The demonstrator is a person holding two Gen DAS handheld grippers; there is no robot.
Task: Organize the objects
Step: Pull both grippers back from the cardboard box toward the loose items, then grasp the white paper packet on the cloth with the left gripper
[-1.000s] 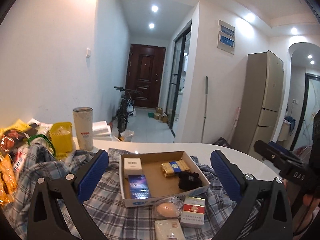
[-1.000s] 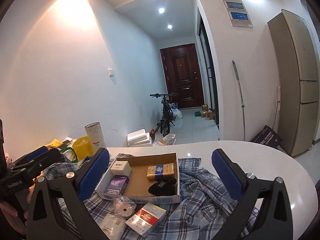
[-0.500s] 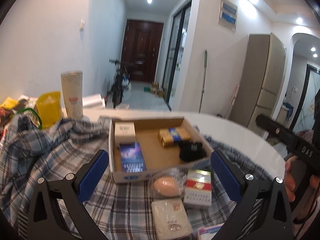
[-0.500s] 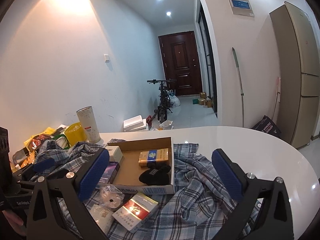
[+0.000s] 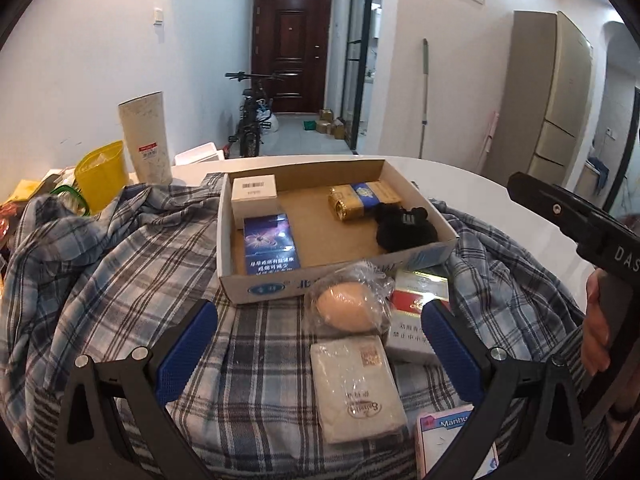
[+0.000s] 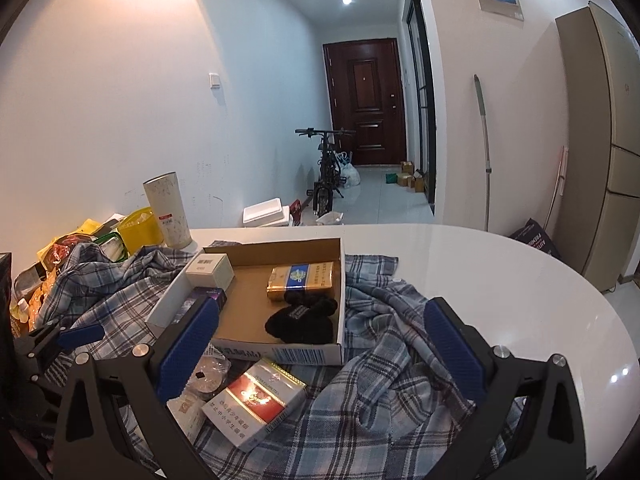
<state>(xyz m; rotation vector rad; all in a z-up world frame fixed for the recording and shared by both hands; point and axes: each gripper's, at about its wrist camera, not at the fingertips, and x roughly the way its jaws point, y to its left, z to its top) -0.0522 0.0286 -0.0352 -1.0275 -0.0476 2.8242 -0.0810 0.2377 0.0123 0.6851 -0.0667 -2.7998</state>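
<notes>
Both claws, left (image 5: pixel 318 350) and right (image 6: pixel 320 350), hang spread and empty near the box (image 5: pixel 280 288); likely next: pinch the tissue pack (image 5: pixel 356 388), lift it in.

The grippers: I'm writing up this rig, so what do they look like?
Both the left gripper and the right gripper have black angular frames with silver screws and two fingers faced with blue textured pads. Seen from the left wrist, the right one's black body carries white letters "DAS", with a bare hand around its handle.
</notes>
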